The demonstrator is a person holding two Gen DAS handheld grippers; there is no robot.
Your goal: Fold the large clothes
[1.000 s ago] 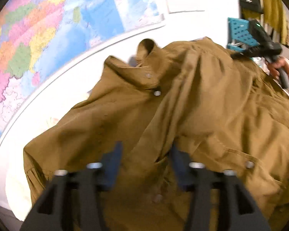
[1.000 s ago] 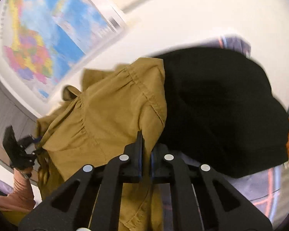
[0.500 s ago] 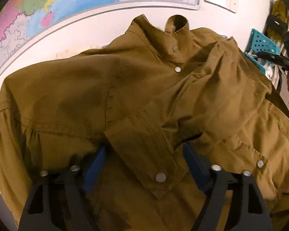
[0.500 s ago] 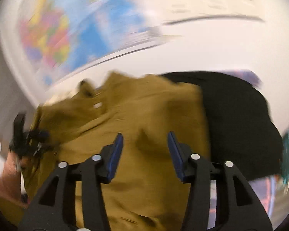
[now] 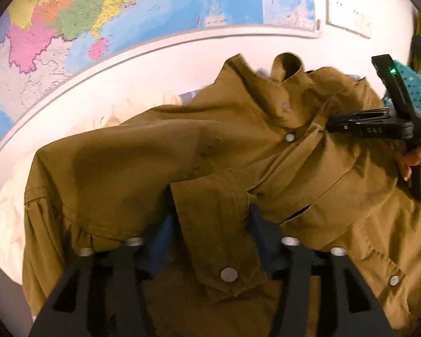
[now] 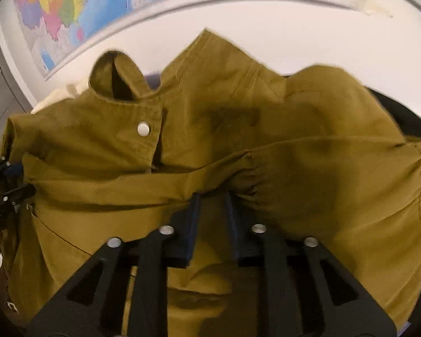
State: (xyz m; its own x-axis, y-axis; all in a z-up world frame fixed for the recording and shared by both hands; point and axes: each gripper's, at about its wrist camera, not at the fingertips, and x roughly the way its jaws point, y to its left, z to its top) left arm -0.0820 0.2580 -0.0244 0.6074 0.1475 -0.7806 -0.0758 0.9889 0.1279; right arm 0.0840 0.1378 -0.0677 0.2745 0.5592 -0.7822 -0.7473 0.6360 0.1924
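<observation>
One mustard shirt (image 5: 238, 174) fills mid-frame on the white bench (image 5: 143, 84); one wall map (image 5: 98, 14) upper left. Left tongs (image 5: 210, 233) apart, closing lately, astride the cuff. Right tongs (image 6: 212, 213) narrowing, sleeve fold between; grip unclear. A second ago they were pinched shut. Black garment (image 6: 407, 115) shows only in right view.

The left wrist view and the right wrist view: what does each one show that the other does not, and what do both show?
Only the left wrist view shows the sleeve cuff lying between the open fingers of the left gripper, a teal basket and the hand holding the right gripper. Only the right wrist view shows a black garment behind the shirt. Both show the brown shirt, its collar and the wall map.
</observation>
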